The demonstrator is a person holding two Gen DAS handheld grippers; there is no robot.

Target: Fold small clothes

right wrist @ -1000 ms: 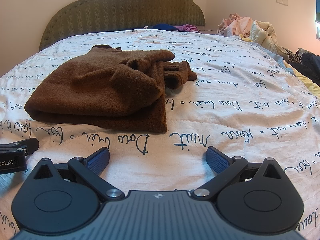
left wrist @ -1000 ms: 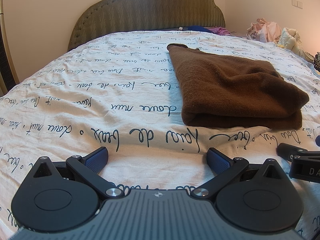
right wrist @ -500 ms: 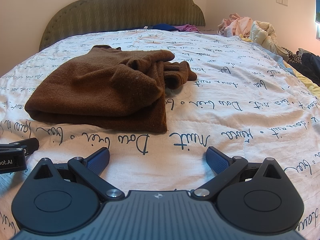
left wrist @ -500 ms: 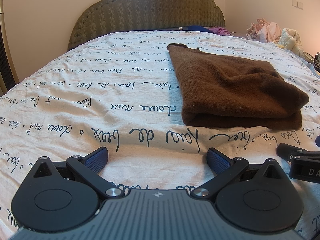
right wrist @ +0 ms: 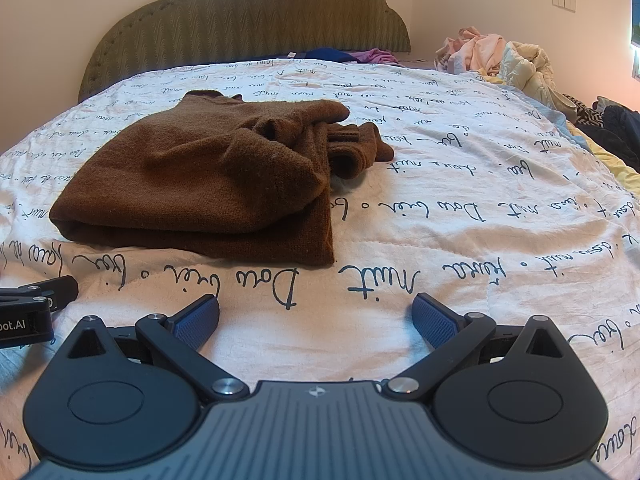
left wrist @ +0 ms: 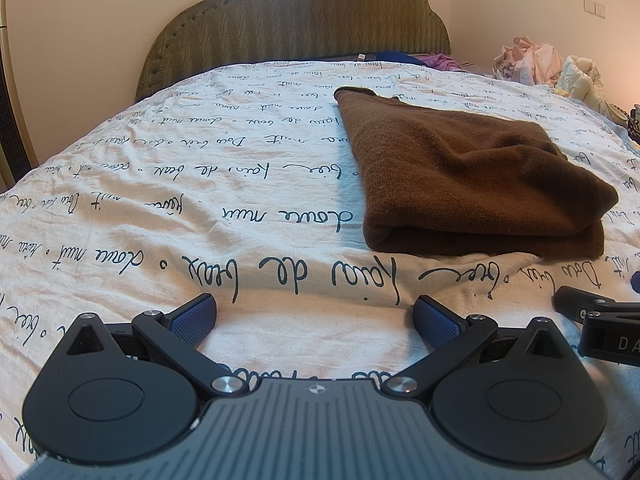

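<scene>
Folding looks close to finished: brown sweater [right wrist: 200, 184] lies doubled over on the bedspread [right wrist: 440, 240] at eleven o'clock of the right gripper [right wrist: 316, 320], one o'clock of the left gripper [left wrist: 316, 320], both wide open and empty, leaving, I judge, the stray cuff [right wrist: 360, 148] to tuck.

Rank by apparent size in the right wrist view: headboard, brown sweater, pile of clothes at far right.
1. Headboard and brown sweater look alike; the sweater lies nearer, so unsure.
2. Pile of clothes, smallest.
</scene>
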